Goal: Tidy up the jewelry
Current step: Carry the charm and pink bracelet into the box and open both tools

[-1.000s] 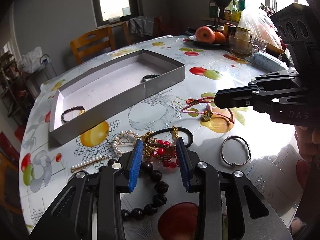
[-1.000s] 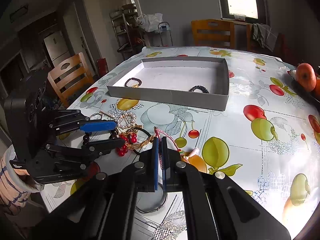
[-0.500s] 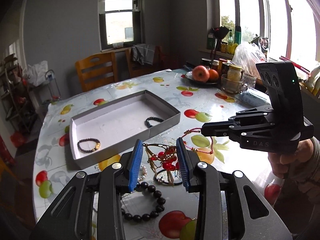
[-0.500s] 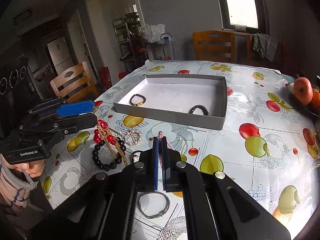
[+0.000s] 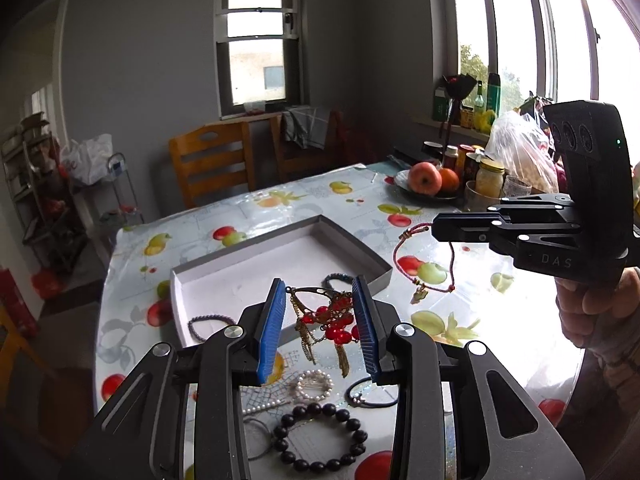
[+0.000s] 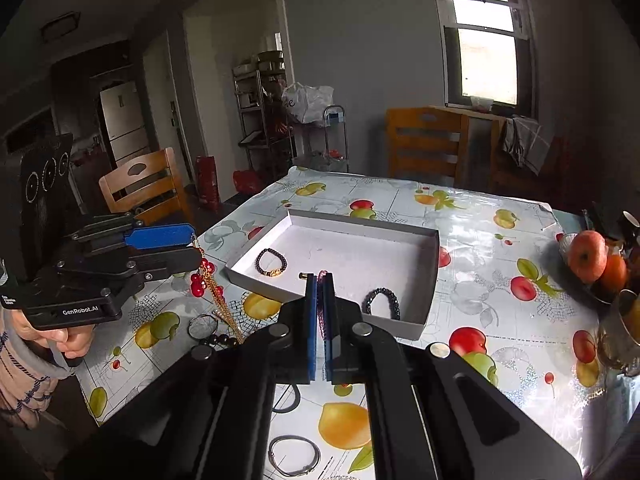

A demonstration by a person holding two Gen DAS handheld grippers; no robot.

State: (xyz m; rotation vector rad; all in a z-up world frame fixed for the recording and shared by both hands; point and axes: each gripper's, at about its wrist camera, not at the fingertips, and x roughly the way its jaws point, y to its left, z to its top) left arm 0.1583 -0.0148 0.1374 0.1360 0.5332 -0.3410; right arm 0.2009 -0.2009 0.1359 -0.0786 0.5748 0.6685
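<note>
My left gripper is shut on a red-bead and gold-chain ornament that spans the gap between its blue pads and dangles high above the table; it also shows in the right wrist view. My right gripper is shut on a pink cord bracelet, which hangs from its tip to the right of the box. The grey box holds a dark bead bracelet with a gold charm and a black bracelet.
On the table lie a black bead bracelet, a pearl piece, a black hair tie and a silver bangle. A fruit plate, jars and a bag stand at the back right. Wooden chairs surround the table.
Both grippers have risen from the table. The left lifted the red-bead ornament out of the pile; the right lifted the pink cord bracelet clear of the cloth.
</note>
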